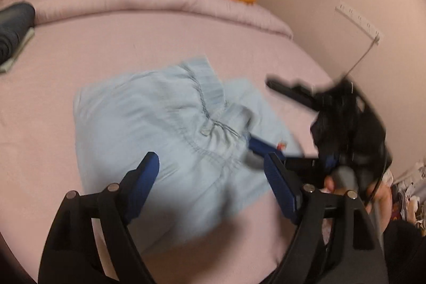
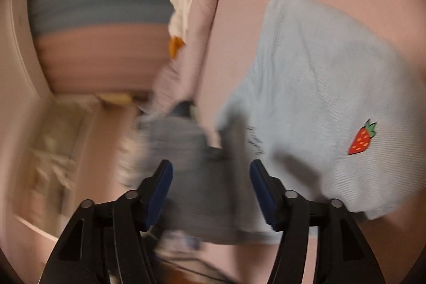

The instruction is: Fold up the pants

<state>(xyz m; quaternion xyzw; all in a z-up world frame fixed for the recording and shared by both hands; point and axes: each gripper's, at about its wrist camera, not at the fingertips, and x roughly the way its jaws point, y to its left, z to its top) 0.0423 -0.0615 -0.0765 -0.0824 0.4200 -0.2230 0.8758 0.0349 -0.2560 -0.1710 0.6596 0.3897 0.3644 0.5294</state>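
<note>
Left tongs (image 1: 210,177) hung open w/ nothing held, over pale blue pants (image 1: 170,129) lying folded in a compact bundle on the pink bed (image 1: 133,44). Right tongs (image 2: 211,188) also open, empty. Folding looked approx done; maybe one tidy-up left.

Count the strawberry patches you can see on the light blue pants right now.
1. A red strawberry patch sits on the pants in the right wrist view, right of the open right gripper. Others may be hidden inside folds.
</note>
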